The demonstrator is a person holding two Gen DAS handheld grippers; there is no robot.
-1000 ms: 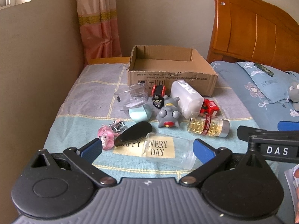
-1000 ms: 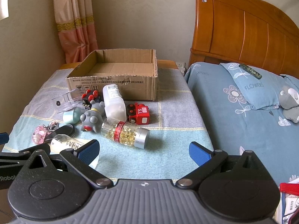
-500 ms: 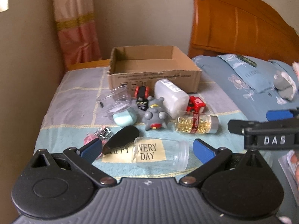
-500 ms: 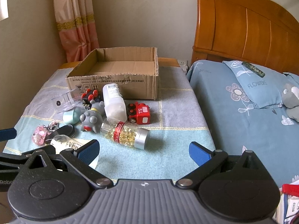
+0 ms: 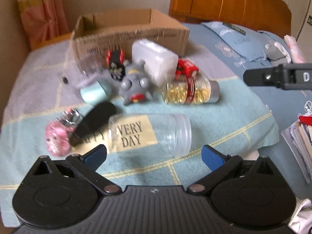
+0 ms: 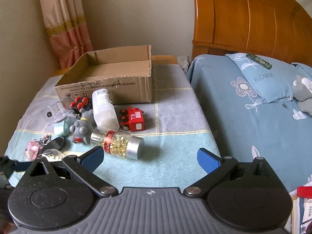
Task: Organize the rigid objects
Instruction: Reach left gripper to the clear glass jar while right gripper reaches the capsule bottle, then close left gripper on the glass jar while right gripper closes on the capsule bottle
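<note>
A wooden headboard (image 6: pixel 251 19) fills the 1 o'clock part of the right wrist view, rising behind a bed with a blue sheet (image 6: pixel 243 128). On the bed at 2 o'clock lies a blue pillow (image 6: pixel 259 78) printed with a flower, and a dark patterned case (image 6: pixel 259 61) rests on its far edge. A grey plush toy (image 6: pixel 302 93) lies at 3 o'clock, just beside the pillow. A pink curtain (image 6: pixel 64 19) with a gold band hangs at 11 o'clock against the beige wall (image 6: pixel 136 13). A checked cloth (image 6: pixel 175 101) covers the surface. Stacked papers (image 5: pixel 300 136) sit at 3 o'clock in the left wrist view.
</note>
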